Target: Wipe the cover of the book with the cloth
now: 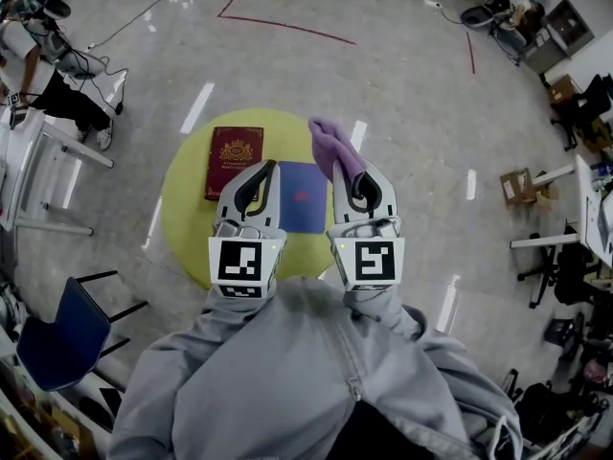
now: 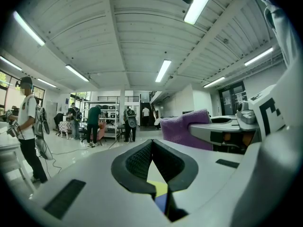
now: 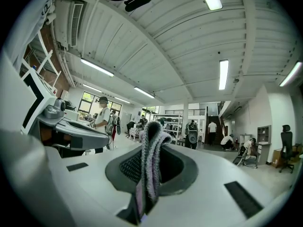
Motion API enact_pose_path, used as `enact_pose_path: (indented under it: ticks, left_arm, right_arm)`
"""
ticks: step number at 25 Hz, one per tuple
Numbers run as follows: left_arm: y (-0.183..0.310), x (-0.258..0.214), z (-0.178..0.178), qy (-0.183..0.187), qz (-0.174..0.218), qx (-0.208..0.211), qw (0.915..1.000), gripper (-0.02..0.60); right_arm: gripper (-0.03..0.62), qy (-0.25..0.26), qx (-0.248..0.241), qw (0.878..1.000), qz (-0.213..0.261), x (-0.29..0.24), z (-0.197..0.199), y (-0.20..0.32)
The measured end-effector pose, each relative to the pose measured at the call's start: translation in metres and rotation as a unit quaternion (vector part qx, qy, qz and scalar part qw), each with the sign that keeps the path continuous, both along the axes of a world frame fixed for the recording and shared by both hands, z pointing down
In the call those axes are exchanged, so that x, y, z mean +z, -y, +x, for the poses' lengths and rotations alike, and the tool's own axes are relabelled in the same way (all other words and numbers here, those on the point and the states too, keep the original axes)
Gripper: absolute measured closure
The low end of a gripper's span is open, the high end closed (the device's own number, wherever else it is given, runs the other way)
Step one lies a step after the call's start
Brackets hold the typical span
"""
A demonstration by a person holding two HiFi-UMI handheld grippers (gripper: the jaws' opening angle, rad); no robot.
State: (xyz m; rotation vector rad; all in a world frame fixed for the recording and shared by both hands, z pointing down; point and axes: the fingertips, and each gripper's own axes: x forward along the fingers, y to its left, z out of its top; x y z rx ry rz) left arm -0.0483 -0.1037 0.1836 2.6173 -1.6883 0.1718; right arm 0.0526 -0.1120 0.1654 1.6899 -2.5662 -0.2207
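Red book (image 1: 234, 161): lies flat and cover up on the left part of the round yellow table (image 1: 187, 204), well apart from the cloth.
Red book, axis: the long axis runs away from the person, leaning slightly. The short edges face near and far.
Red book, markings: a gold crest sits on the upper half of the cover with gold print under it. The print is too small to read.
Red book, hidden part: its near right corner lies at the outline of the left gripper (image 1: 271, 167), and contact cannot be judged.
Cloth (image 1: 335, 147): purple, bunched, held above the table's far right part. It sticks out past the right gripper (image 1: 357, 174).
Cloth, close view: a folded knit edge (image 3: 151, 160) stands upright between the pads and hides their tips.
Right gripper (image 3: 152, 129): jaws clamped on the cloth.
Left gripper (image 2: 152, 142): jaws together at the tips with nothing between them. Yellow and blue show through the gap below.
Cloth, seen from the left gripper (image 2: 184, 129): to the right, resting on the right gripper's grey body.
Blue book (image 1: 303, 196): flat on the table between the two grippers, which cover both side edges. The small red mark at its centre is unreadable.
Marker cubes: each gripper carries a black-and-white square pattern.
Floor: red tape lines (image 1: 287, 27) at the far side.
Blue chair (image 1: 62, 338): near left, cut by the view edge.
Background persons: several appear in both gripper views, in little detail.
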Motion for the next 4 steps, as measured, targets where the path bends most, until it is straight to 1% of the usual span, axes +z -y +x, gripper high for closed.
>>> enact_pose_path:
  ticks: [4]
  left_arm:
    - [0.0047, 0.0015, 0.0000, 0.000, 0.001, 0.004, 1.0000, 0.565]
  right_arm:
    - [0.533, 0.005, -0.001, 1.000, 0.001, 0.0016, -0.0023, 0.0049]
